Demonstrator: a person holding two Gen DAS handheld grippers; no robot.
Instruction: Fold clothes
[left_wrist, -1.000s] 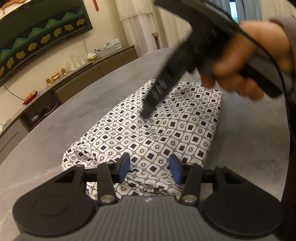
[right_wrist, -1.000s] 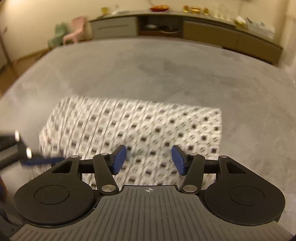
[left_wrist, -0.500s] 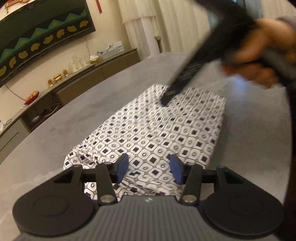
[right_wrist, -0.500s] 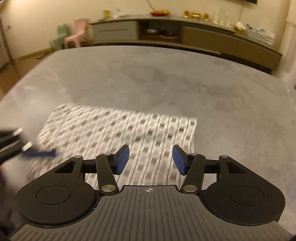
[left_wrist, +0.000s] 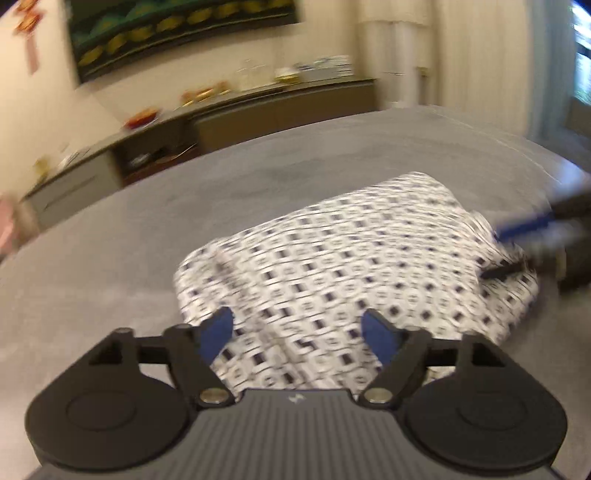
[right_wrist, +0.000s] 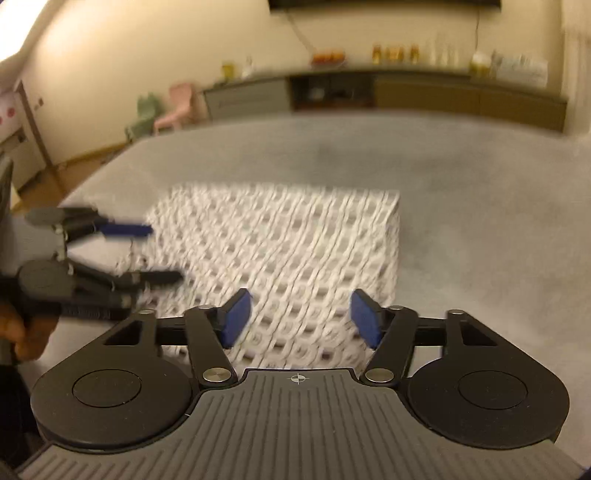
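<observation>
The folded cloth (left_wrist: 354, 258) lies flat on the grey surface (left_wrist: 110, 266). The left gripper (left_wrist: 297, 334) and right gripper (right_wrist: 299, 319) hang over opposite ends of it, jaws opening, nothing pinched between them.

Opening left tongs (left_wrist: 297, 334) over patterned cloth (left_wrist: 354, 258)

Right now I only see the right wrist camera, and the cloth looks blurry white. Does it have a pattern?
Observer: Yes. The left camera shows dark squares all over the cloth.
Operator: Is it all flat?
Observer: No, its corner nearest the left camera is rumpled.
Operator: What's that dark thing on the wall?
Observer: A wall hanging, green with yellow shapes.
</observation>
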